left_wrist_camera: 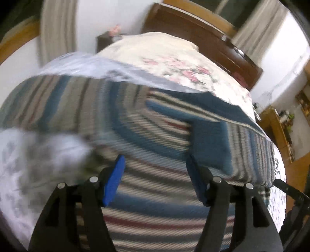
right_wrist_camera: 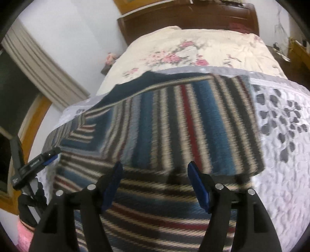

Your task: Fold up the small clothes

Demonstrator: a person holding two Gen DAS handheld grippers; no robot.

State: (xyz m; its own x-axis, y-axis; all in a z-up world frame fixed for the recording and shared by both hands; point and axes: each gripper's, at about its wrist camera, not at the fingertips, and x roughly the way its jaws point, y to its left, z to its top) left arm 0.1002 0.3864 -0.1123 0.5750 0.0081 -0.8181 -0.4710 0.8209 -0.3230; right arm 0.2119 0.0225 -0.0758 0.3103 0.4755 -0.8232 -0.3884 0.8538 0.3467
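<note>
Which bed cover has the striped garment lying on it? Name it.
The white quilted cover with grey leaf shapes, nearest the grippers. The striped garment rests on it; the cream cover with pink flowers lies beyond, toward the headboard, and is bare.

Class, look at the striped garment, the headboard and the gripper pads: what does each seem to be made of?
Striped garment: probably knitted yarn, matte; the stripe edges look ribbed, though blur leaves it open.
Headboard: dark brown wood, glossy, with highlights along its top.
Gripper pads: blue, matte, perhaps rubber or foam, on black plastic-looking fingers.
</note>
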